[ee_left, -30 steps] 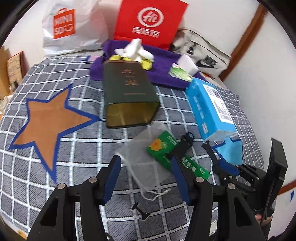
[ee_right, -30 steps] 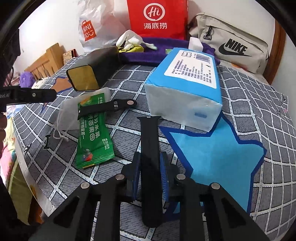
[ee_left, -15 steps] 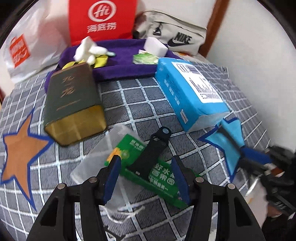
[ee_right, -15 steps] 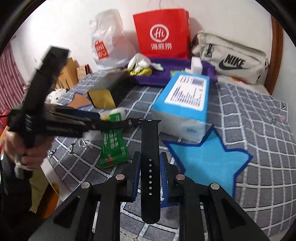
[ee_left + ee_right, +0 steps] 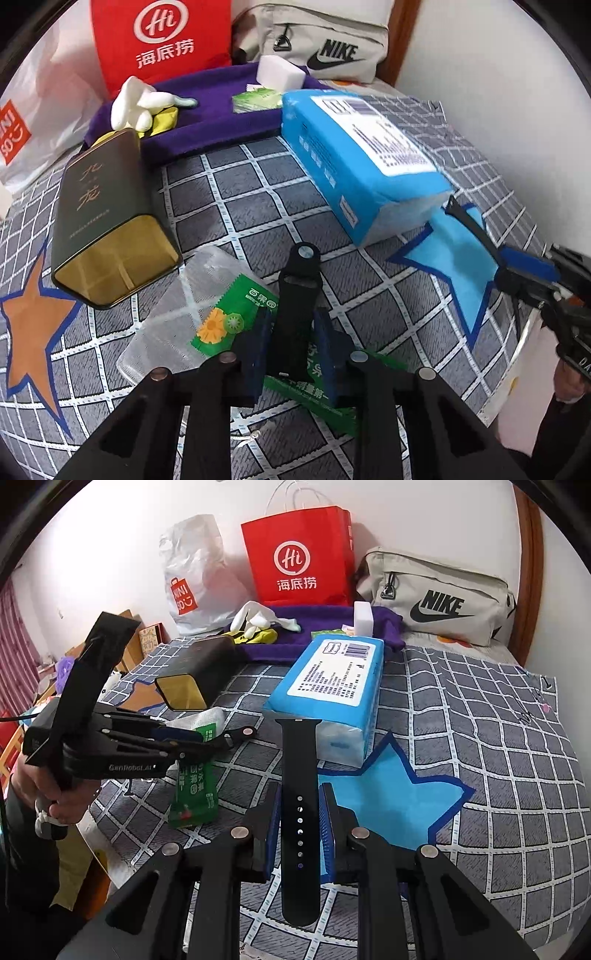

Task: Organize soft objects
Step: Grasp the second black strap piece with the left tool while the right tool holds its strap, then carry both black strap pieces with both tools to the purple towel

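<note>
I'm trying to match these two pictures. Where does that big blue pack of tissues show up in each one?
Left wrist view: the blue tissue pack lies upper right of centre, running diagonally toward the blue star.
Right wrist view: the blue tissue pack sits at the centre, just beyond the black strap held in the right gripper.
Shared landmark: the red paper bag stands against the wall behind it.

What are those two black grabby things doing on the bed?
A person is tidying soft things with a claw in each hand. The right claw is shut on a black watch strap with holes, held above the checked bedspread. The left claw has just been closing around the other strap piece, which lies on a green snack packet.
</note>
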`<state>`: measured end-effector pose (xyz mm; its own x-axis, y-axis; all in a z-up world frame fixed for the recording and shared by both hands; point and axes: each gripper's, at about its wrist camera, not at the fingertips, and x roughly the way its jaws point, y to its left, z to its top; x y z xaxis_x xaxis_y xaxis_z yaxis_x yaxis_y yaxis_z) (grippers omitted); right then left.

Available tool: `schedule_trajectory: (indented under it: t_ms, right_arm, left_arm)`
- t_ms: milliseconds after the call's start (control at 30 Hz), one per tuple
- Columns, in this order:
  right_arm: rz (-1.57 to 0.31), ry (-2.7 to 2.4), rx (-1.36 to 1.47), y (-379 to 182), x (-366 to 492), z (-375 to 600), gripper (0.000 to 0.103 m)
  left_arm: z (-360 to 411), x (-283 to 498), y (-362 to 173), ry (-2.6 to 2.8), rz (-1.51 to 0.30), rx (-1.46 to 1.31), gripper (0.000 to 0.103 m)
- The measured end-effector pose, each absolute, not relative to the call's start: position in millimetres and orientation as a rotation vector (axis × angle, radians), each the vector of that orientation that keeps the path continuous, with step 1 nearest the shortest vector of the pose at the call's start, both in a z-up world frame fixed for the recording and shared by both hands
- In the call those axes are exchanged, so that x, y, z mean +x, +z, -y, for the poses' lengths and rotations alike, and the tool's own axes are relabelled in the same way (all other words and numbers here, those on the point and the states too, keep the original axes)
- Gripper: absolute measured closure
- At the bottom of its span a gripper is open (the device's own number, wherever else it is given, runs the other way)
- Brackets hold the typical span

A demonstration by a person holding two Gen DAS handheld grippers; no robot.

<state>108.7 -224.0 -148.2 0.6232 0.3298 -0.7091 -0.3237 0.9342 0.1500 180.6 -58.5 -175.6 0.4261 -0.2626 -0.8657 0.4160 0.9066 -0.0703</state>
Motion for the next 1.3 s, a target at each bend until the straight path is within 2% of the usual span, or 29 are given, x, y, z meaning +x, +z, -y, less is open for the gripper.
schedule_trajectory:
  t_ms: [67, 133, 233, 267, 333, 467, 1300]
  right_arm:
    - [-0.816, 0.374, 0.007, -149, 109, 224, 0.083]
    - [-0.817, 0.372, 0.007, -148, 108, 224, 0.083]
    - [-0.816, 0.366, 0.011, -147, 107, 225, 0.083]
    - [-0.813, 0.363, 0.012, -146, 107, 226, 0.083]
    - [-0.806, 0.361, 0.014, -144, 106, 226, 0.083]
    - [-0.793, 0.354, 0.013, -137, 104, 226, 0.083]
    - [-0.736, 0.321, -0.013, -84, 155, 211, 0.083]
  left_arm:
    - [63, 183, -178, -0.422, -1.054, 0.176, 0.076]
    - [69, 185, -181, -0.427, -1.053, 0.183, 0.067]
    - [79, 184, -185, -0.403, -1.037, 0.246, 0.067]
    - [81, 184, -185, -0.397, -1.032, 0.263, 0.067]
    - [81, 184, -184, -0.376, -1.023, 0.281, 0.083]
    - [67, 185, -176, -0.378, -1.019, 0.182, 0.083]
    - [3, 184, -100, -0.329, -0.886, -0.035, 0.083]
